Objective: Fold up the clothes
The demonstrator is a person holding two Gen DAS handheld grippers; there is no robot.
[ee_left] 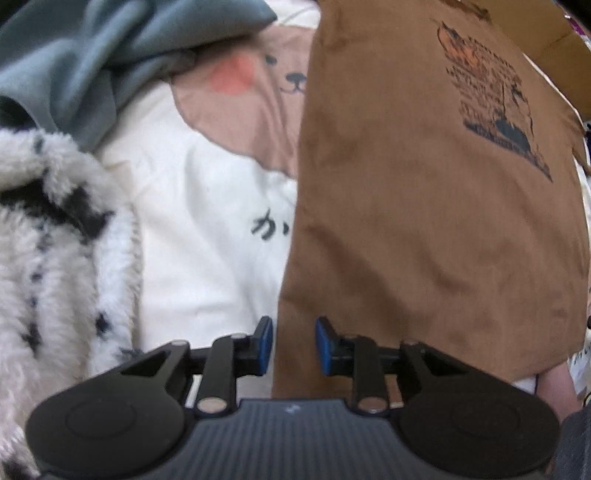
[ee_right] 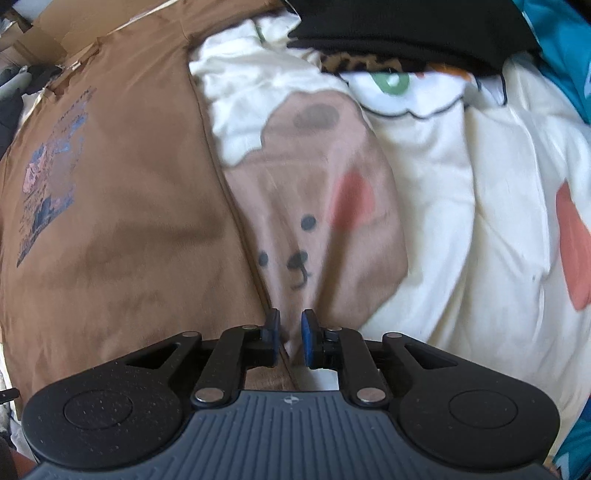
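A brown T-shirt (ee_left: 424, 221) with a dark printed picture lies spread flat over a white bedcover. My left gripper (ee_left: 293, 345) is open low at the shirt's left edge, which runs up between the blue-padded fingertips (ee_left: 323, 345). In the right wrist view the same brown T-shirt (ee_right: 122, 221) fills the left side. My right gripper (ee_right: 290, 339) sits at its right edge, jaws narrowly open. The shirt's seam passes through the small gap without being pinched.
The white bedcover (ee_left: 207, 221) has a tan bear face (ee_right: 306, 236) printed on it. A fluffy white and black garment (ee_left: 55, 240) and a grey-green one (ee_left: 92, 62) lie to the left. Black cloth (ee_right: 406, 26) and teal fabric (ee_right: 569, 48) are piled at the far right. Cardboard (ee_left: 565, 66) lies behind the shirt.
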